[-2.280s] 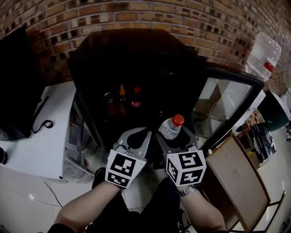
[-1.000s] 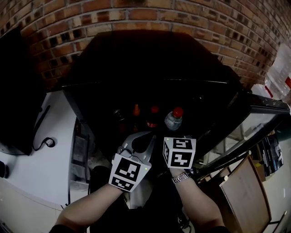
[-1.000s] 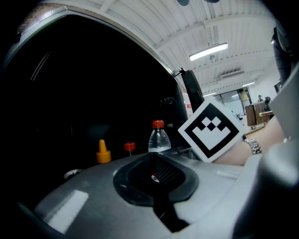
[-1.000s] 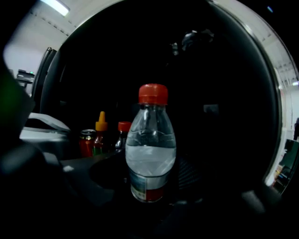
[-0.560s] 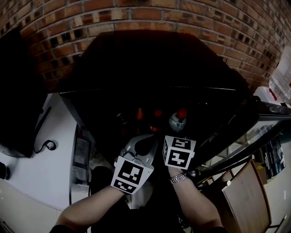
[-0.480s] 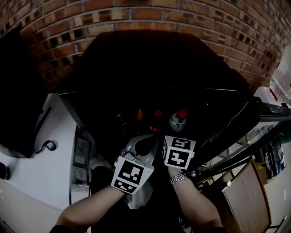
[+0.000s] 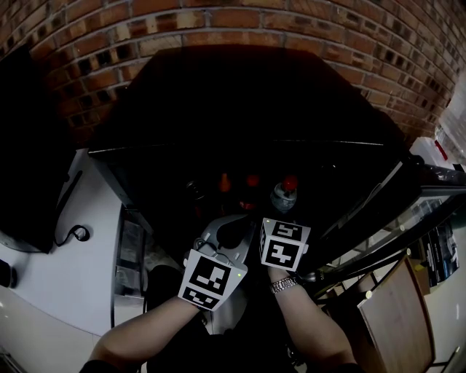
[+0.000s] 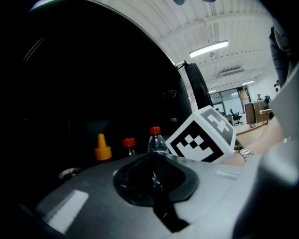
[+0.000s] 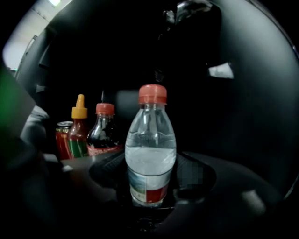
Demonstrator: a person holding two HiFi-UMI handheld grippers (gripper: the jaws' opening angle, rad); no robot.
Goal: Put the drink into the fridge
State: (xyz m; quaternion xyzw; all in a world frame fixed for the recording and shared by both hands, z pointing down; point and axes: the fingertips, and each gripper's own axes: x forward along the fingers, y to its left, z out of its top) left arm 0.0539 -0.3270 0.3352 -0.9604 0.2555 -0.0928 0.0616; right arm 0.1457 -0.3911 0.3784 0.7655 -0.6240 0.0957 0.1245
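By a brick wall (image 7: 218,22), the dark fridge (image 7: 247,102) is open. The drink (image 9: 150,154) has been moved inside, right of the other bottles (image 9: 100,133), and is clamped in the right gripper (image 9: 150,198). Only letting go seems left. The left gripper (image 8: 154,176) is closed on nothing.

Inside the open black fridge (image 7: 247,95) the shelf itself is lost in the dark. Three things stand upright on it in a close row: a red can (image 9: 62,136), a sauce bottle (image 9: 78,133) with a yellow cap, and a cola bottle (image 9: 103,135). Whether the water bottle (image 9: 150,154) just to their right rests on it, I cannot tell. Left of the fridge, a white counter (image 7: 80,280) carries a black cable (image 7: 79,233).
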